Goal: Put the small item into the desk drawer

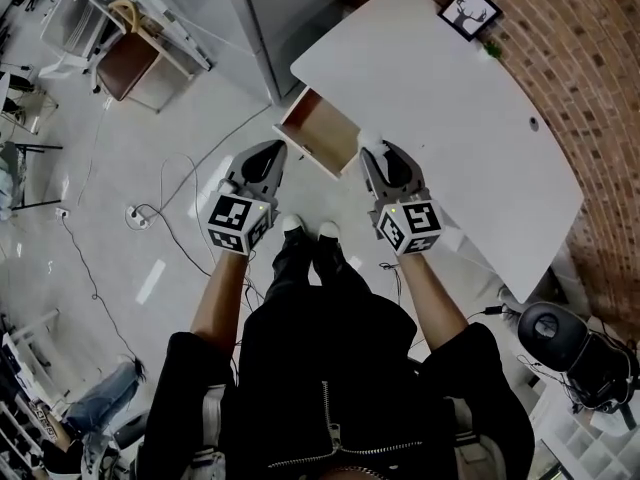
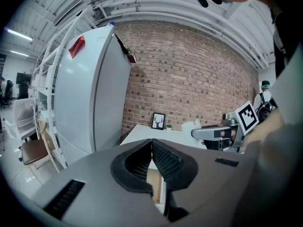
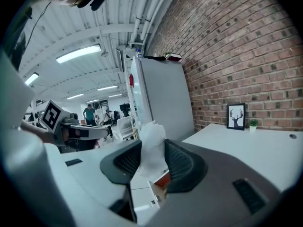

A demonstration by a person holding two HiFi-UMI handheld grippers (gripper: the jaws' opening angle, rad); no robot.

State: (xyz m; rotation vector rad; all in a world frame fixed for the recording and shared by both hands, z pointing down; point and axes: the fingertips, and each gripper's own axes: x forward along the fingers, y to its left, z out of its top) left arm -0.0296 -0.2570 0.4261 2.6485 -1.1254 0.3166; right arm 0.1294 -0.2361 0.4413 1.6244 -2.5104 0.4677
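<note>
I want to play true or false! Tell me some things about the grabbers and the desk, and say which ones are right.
1. The drawer is open. True.
2. The right gripper holds a white wad. True.
3. The left gripper has its jaws wide apart. False: its jaws are together, with nothing between them.
4. The deer picture lies in the drawer. False: it stands on the desk, at its far end.
</note>
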